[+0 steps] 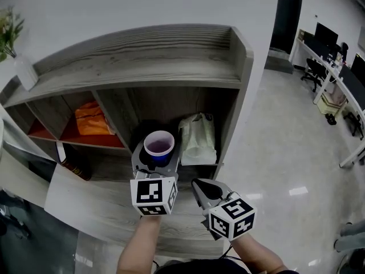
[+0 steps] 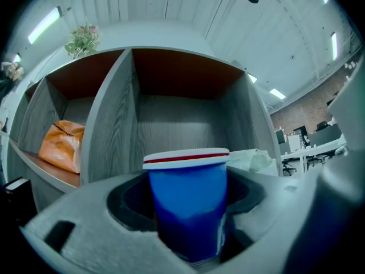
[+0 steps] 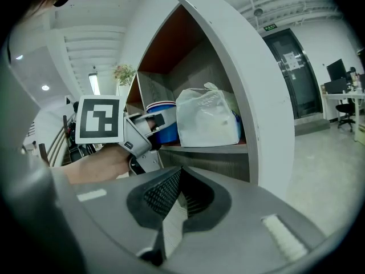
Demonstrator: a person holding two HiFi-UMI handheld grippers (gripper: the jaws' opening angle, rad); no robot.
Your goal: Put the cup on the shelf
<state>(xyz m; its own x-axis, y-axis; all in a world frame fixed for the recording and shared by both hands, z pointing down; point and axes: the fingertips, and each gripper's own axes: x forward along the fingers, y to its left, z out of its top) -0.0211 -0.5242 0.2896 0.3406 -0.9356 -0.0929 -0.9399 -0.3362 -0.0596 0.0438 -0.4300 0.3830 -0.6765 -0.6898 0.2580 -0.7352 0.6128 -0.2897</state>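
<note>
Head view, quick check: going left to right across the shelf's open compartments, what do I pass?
orange bag → blue cup, held in the left gripper at the middle compartment → white plastic bag

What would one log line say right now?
left gripper: shut on blue paper cup | cup: upright before grey wooden shelf | right gripper: shut, empty

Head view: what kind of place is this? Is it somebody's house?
Most likely an office, not a house. Desks with dark screens and black chairs stand at the right on a shiny floor, and long strip lights run along the ceiling.
</note>
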